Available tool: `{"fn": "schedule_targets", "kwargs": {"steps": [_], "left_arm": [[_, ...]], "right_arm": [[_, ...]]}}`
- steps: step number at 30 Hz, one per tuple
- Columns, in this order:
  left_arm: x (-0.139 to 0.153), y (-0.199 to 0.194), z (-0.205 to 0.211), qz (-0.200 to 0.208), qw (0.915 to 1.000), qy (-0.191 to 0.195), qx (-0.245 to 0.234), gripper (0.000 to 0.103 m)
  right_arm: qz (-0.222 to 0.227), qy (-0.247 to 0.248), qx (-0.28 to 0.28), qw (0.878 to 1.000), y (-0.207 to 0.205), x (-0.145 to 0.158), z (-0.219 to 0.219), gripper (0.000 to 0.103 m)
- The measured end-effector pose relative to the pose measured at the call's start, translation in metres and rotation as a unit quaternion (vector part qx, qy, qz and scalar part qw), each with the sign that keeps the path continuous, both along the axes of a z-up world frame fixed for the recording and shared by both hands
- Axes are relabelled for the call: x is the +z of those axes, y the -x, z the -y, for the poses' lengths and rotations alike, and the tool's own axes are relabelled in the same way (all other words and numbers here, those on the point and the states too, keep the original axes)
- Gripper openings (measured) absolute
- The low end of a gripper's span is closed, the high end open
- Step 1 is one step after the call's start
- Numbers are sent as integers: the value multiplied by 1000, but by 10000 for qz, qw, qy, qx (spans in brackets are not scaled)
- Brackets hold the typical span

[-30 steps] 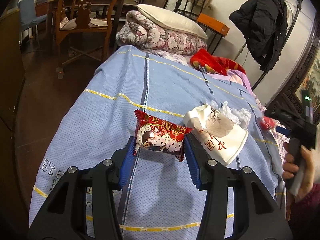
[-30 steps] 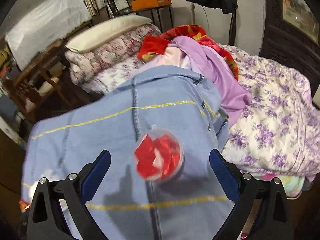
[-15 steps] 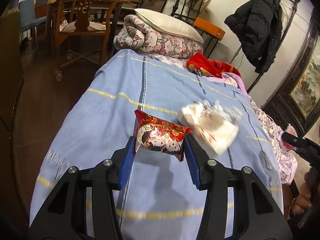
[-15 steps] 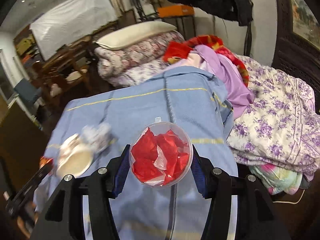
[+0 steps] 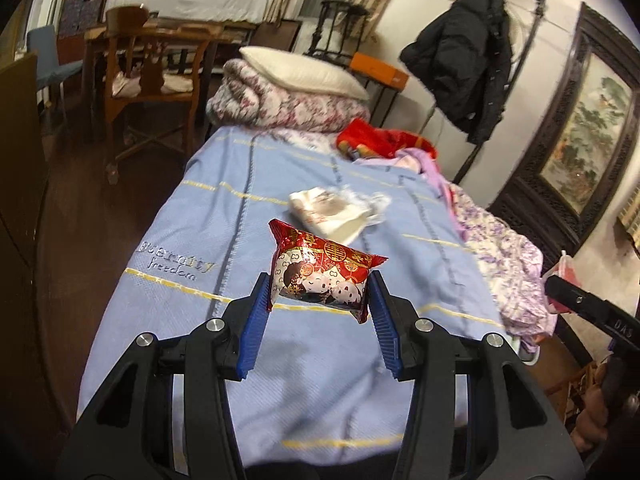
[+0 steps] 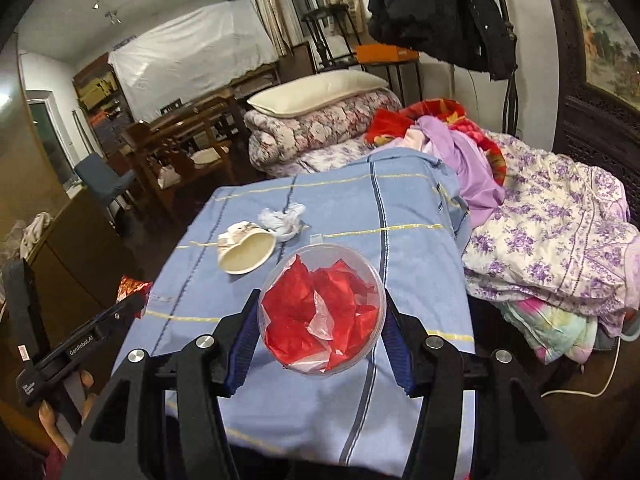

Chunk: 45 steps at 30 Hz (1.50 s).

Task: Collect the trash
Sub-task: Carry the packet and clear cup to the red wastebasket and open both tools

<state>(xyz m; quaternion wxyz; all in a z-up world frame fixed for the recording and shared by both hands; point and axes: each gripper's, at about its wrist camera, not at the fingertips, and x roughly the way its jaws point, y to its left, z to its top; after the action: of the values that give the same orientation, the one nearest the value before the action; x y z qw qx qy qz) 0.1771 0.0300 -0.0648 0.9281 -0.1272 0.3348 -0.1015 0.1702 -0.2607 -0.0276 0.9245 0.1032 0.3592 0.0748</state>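
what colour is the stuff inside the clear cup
Red, with some whitish film, crumpled inside the clear cup; the right wrist view shows it best.

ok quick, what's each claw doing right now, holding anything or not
left claw: shut on the red snack packet, lifted off the blue bedspread.
right claw: just closed on the clear plastic cup of red wrappers, holding it up.

Snack packet (image 5: 322, 274) red, gold motifs, cartoon faces. Clear plastic cup (image 6: 322, 308) with red and pale paper inside. Paper cup (image 6: 246, 250) cream with brownish print, crumpled tissue (image 6: 282, 220) white. Blanket (image 6: 400, 216) light blue, yellow and dark blue stripes. Quilt (image 6: 560, 232) white, purple flowers. Gripper pads (image 5: 254, 320) blue.
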Motion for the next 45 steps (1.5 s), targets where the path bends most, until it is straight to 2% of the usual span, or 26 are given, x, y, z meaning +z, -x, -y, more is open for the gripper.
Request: {"fn": "schedule_targets", "kwargs": {"steps": [14,21,27,35,45], "left_arm": [[58,98,40,801,9961,-175,-324,49],[88,149,59,1225,9905,-165,-602,49],[110,184,86,1577,9831,-349,-858,49],[106,193,126,1591,9775,-641,-1224,49],[72,168,181,1176,9730,-915,-1762,49]], "right_arm": [[818,-71,106,9966,109,56,11,56],[1213,-117,139,9924,170,85,27,56],[1453,-65,23,9894,213,100,47,56],[1300,-118,-166,9913,225,96,82,56],[841,-319,-577,9943,208,57,130,56]]}}
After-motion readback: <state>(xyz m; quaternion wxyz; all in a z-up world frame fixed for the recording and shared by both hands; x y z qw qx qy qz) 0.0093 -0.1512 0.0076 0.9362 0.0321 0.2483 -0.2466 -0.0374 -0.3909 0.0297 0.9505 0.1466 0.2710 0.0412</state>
